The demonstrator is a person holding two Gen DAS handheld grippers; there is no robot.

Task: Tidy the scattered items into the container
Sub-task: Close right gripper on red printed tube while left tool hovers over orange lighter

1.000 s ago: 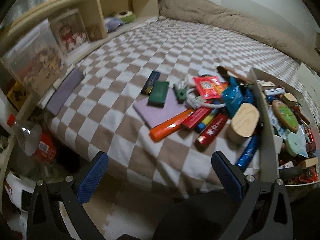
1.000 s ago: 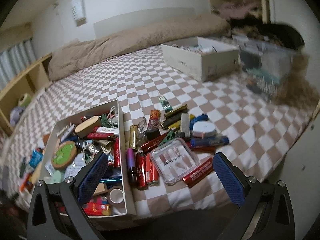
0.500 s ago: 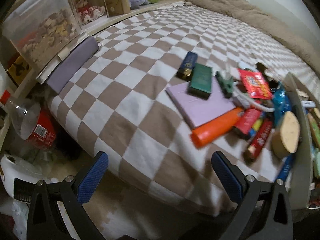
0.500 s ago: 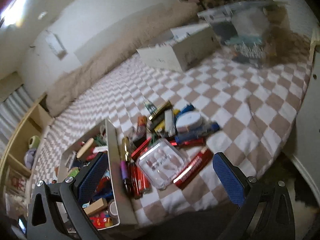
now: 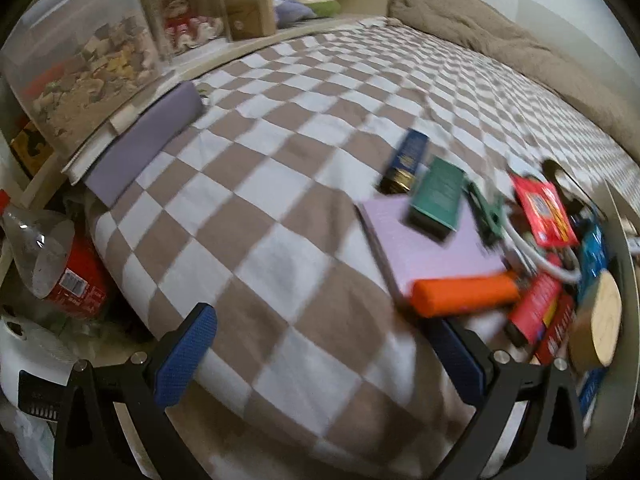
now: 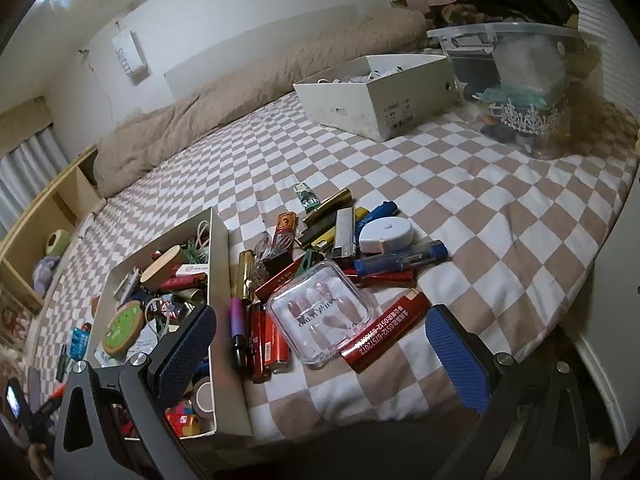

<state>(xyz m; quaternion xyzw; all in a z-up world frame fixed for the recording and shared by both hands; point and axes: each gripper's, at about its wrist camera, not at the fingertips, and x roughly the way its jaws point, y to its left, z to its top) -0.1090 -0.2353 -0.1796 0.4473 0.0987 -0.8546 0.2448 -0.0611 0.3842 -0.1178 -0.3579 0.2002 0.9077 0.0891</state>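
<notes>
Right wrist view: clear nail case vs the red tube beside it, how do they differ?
The clear nail case is square, flat and see-through, with press-on nails showing inside; the red tube is long, slim, opaque and metallic, with white printing along it. The case lies left of the tube, which runs diagonally. Both lie loose on the checkered bedspread, outside the container.

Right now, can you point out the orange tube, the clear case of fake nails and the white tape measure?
orange tube (image 5: 466,295): left wrist view, middle of its body.
clear case of fake nails (image 6: 325,312): right wrist view, centre of the lid.
white tape measure (image 6: 386,235): right wrist view, its top face.
</notes>
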